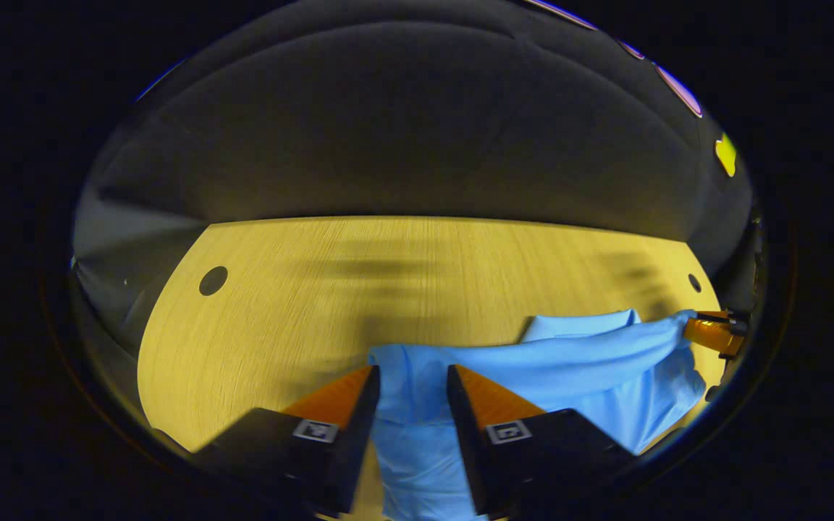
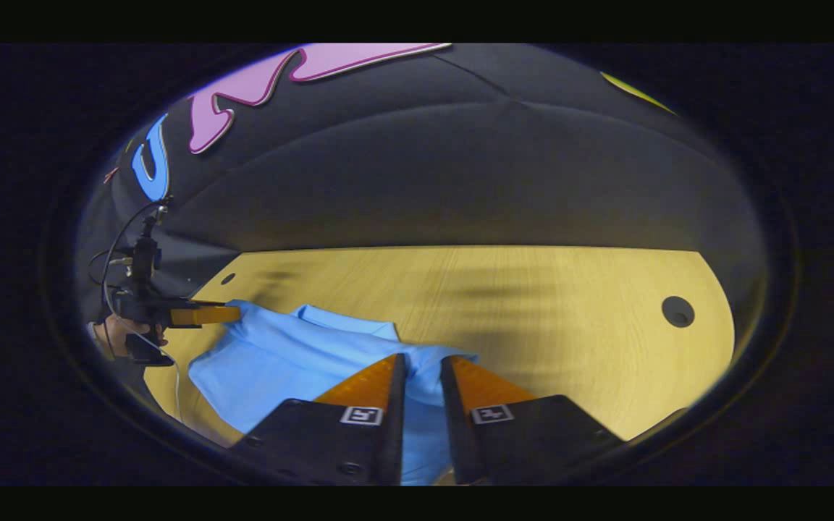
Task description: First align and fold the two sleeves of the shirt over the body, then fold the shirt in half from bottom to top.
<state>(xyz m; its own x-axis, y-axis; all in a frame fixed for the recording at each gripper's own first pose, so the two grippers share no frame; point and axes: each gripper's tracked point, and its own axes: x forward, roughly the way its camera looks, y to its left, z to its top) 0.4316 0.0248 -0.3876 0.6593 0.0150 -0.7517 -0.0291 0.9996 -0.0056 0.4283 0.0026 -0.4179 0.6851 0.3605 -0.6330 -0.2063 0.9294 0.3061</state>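
Left tongs: Your left gripper sits at the bottom centre of the left gripper view, its fingers set narrow with blue cloth bunched between them. They look to be holding the cloth, though the pinch itself is hard to make out.

Right tongs: Your right gripper sits at the bottom centre of the right gripper view, fingers nearly together with a strip of cloth running through the gap. It reads as a grip on the fabric.

Each from the other side: The right gripper shows at the right edge of the left gripper view, on the far corner of the cloth. The left one, with the hand holding it, shows at the left edge of the right gripper view.

Shirt: The blue shirt lies on the wooden table, low in both frames, partly raised between your two grips.

Key relation: The stretch of cloth runs as a band from one gripper to the other, so its long axis lies across you, side to side. Both hands share it equally; neither is nearer.

Next move: Likely you must carry both corners together, keeping that band level so the fold lands square.
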